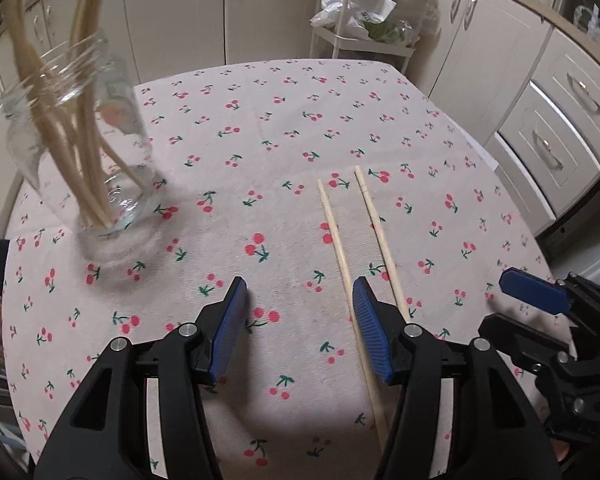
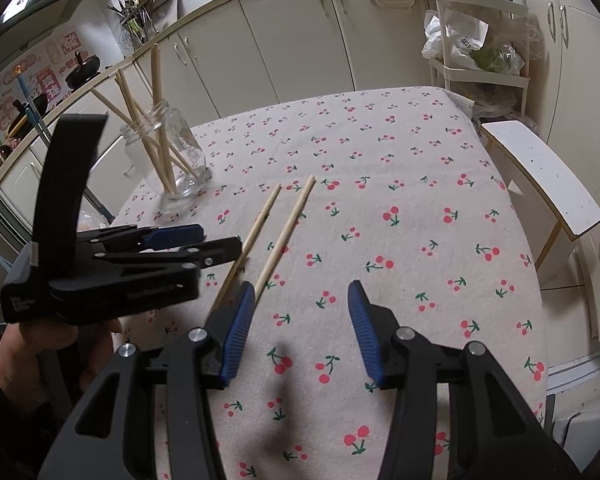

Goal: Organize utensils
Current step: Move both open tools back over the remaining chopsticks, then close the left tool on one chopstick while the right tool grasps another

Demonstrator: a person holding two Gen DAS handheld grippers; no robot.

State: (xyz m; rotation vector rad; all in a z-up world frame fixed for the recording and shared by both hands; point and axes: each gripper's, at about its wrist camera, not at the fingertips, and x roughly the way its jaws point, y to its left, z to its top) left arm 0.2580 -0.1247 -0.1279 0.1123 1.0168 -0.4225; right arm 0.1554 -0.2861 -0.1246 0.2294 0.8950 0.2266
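Note:
Two loose wooden chopsticks [image 1: 342, 256] [image 1: 378, 232] lie side by side on the cherry-print tablecloth [image 1: 260, 152]; they also show in the right wrist view [image 2: 256, 232] [image 2: 290, 224]. A clear glass jar [image 1: 80, 136] holding several chopsticks stands at the left, also seen in the right wrist view [image 2: 176, 160]. My left gripper [image 1: 300, 320] is open and empty, just above the cloth, its right finger beside the near chopstick. My right gripper [image 2: 302, 328] is open and empty, to the right of the chopsticks.
White kitchen cabinets [image 2: 292, 32] ring the table. A white rack with plastic bags [image 2: 476, 40] stands behind the table's far right corner. A white bench [image 2: 540, 176] sits along the right edge. A stove with pots [image 2: 40, 92] is at far left.

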